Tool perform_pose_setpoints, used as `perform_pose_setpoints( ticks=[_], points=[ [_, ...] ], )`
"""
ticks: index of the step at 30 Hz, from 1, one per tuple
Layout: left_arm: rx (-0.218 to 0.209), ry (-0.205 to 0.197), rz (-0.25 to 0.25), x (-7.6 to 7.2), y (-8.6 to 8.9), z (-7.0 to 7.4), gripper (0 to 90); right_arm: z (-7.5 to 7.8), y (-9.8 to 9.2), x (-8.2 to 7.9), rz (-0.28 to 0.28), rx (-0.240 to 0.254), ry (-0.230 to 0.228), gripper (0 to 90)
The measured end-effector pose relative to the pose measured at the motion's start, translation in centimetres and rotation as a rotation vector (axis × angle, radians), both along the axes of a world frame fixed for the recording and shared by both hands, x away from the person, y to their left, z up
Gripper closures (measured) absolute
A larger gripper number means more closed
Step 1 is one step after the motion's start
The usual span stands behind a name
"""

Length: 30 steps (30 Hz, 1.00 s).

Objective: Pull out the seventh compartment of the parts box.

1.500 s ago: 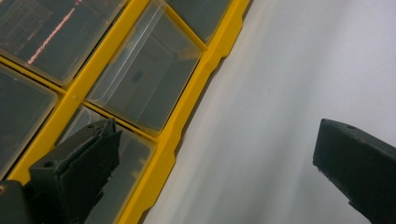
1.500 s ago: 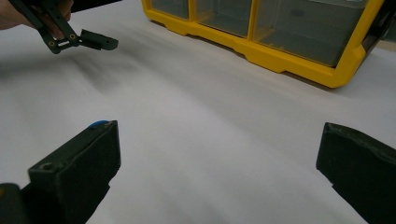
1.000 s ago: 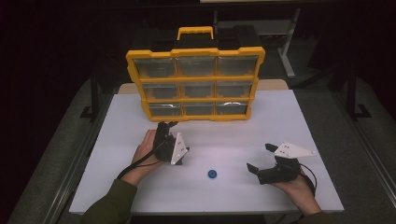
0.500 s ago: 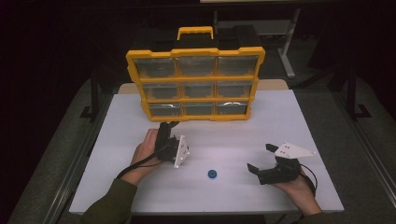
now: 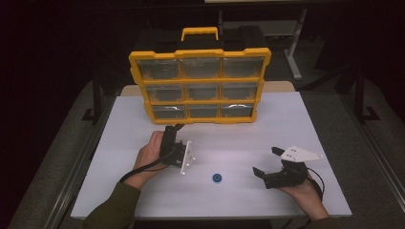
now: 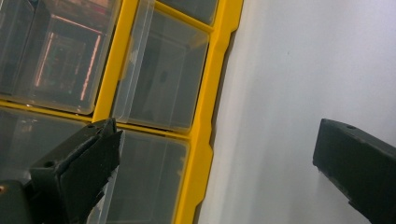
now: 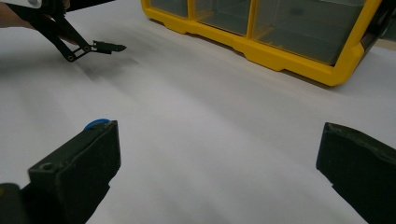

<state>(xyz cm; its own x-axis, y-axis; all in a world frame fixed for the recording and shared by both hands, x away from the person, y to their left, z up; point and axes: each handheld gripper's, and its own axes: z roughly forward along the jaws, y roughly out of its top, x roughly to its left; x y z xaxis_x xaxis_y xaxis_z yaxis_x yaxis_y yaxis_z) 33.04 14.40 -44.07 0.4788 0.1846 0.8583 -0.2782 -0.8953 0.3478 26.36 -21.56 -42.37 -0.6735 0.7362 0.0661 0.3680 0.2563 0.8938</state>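
No readable text, labels, brand marks or numbers anywhere. Yellow organizer case [image 5: 199,86]: frame and clear drawer fronts are blank in the high view and in both gripper views. Blue disc [image 5: 218,177] on the white table [image 5: 286,119]: too small to tell if it has any marking. Grey gripper plates show screw heads, no print.

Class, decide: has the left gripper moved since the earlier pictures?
Yes. The left gripper has moved slightly nearer the yellow organizer; the blue disc stayed put.
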Motion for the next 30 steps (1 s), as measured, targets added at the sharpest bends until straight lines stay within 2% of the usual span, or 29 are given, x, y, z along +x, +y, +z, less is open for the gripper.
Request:
perform_pose_setpoints(
  ticks=[5,18,30],
  points=[
    [0.033,-0.037,-0.004,-0.02,-0.12,-0.11,0.3,-0.01,0.02,0.01,0.001,0.0,-0.001,0.0],
    [0.106,-0.101,-0.01,-0.21,-0.52,-0.53,0.3,0.0,0.0,-0.01,0.0,0.0,0.0,0.0],
    [0.128,-0.122,0.014,-0.08,-0.72,-0.86,0.3,0.0,0.04,-0.01,-0.003,0.005,0.003,0.0]
  ],
)
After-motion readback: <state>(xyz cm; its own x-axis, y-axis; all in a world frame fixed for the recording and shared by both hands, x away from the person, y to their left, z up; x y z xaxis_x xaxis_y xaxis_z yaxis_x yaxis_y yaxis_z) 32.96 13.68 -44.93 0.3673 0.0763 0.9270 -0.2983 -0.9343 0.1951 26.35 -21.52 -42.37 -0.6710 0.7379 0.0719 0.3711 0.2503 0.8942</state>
